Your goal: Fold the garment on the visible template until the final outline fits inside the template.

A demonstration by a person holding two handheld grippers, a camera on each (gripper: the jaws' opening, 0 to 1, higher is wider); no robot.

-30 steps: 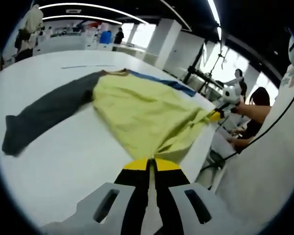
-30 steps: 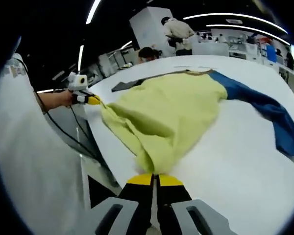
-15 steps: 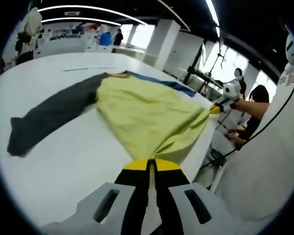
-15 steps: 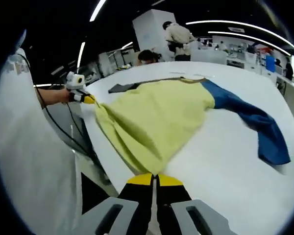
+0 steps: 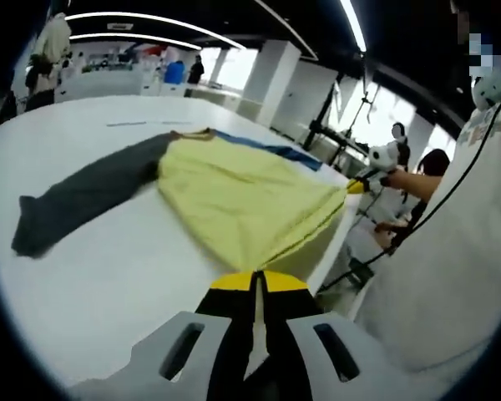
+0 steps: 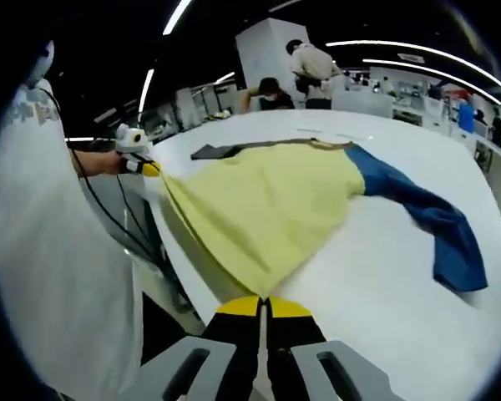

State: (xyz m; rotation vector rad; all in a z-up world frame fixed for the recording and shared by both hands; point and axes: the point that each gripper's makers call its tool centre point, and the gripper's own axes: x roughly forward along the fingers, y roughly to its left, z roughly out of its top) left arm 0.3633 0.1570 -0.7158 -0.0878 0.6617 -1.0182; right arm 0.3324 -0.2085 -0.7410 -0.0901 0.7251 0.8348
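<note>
The white worktop (image 5: 108, 276) takes up most of both views, and the garment (image 5: 234, 196) lies across its middle, reaching to the edge nearest the person. Judged from how it lies, folding has hardly begun: the garment is spread out flat with both sleeves out to the sides, the hem pulled taut between the two grippers, and no template outline can be made out on the surface, so every fold is left to do. It is a long-sleeved top with a pale yellow body, a grey sleeve (image 5: 75, 196) stretching toward the left of the left gripper view and a blue sleeve (image 6: 426, 221) trailing to the right of the right gripper view. The left gripper (image 5: 256, 282), at bottom centre of its view, has its fingers pressed together, pinching one hem corner; the right gripper (image 6: 263, 307) pinches the other corner likewise.
</note>
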